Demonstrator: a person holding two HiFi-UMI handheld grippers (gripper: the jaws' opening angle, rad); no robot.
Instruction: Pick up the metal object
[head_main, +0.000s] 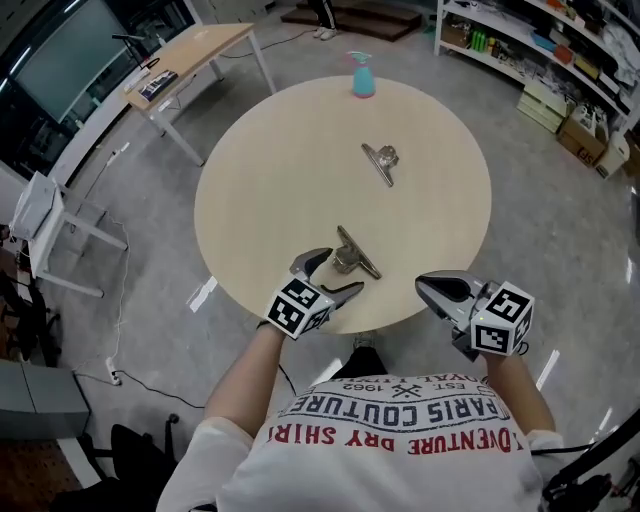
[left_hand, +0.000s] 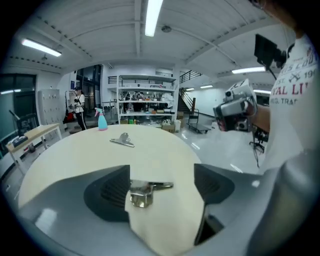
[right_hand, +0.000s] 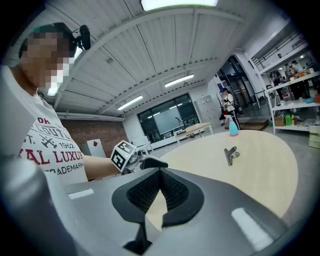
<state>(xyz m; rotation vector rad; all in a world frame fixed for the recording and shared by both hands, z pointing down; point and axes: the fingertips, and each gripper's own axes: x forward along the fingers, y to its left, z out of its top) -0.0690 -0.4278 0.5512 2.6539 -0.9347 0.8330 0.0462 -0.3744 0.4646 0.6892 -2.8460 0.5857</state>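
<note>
Two metal binder clips lie on the round beige table (head_main: 270, 190). The nearer clip (head_main: 356, 256) (left_hand: 145, 192) rests on the tabletop between the fingertips of my left gripper (head_main: 340, 272) (left_hand: 162, 182). It lies close to the left pad, and the jaws stand wide open without pressing it. The farther clip (head_main: 380, 160) (left_hand: 122, 141) (right_hand: 230, 154) lies past the table's middle. My right gripper (head_main: 428, 288) (right_hand: 160, 175) hovers at the table's near right edge, shut with nothing in it.
A blue spray bottle (head_main: 362, 76) (left_hand: 102, 120) (right_hand: 233, 127) stands at the table's far edge. A wooden desk (head_main: 190, 60) is at the far left, and shelving (head_main: 540, 50) with boxes runs along the far right. The person's torso is close against the near edge.
</note>
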